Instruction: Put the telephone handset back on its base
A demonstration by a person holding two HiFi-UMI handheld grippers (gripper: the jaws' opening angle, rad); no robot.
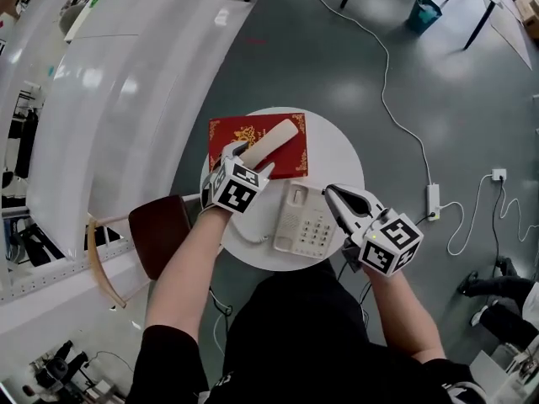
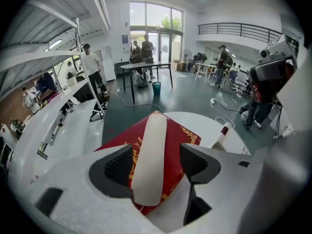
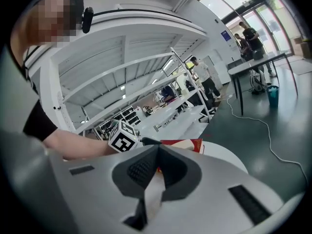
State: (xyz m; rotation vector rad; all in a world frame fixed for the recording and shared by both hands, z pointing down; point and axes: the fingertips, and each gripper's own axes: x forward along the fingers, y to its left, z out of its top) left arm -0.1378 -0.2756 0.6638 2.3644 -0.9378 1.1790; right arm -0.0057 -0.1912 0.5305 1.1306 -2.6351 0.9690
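A cream telephone handset (image 1: 274,139) lies slantwise on a red, gold-patterned book (image 1: 232,133) at the back of a round white table (image 1: 337,150). The white keypad base (image 1: 303,221) sits in front of the book, with its cord (image 1: 248,236) curling off its left side. My left gripper (image 1: 253,158) is open around the handset's near end. In the left gripper view the handset (image 2: 148,160) runs between the two pads with a gap on each side. My right gripper (image 1: 329,191) hovers by the base's right edge. Its pads meet with nothing between them (image 3: 157,149).
A brown chair (image 1: 160,234) stands against the table's left side. Long white counters (image 1: 126,82) curve along the left. A cable and a power strip (image 1: 433,199) lie on the grey floor to the right, and a teal bin (image 1: 424,11) stands far back. Several people stand in the distance.
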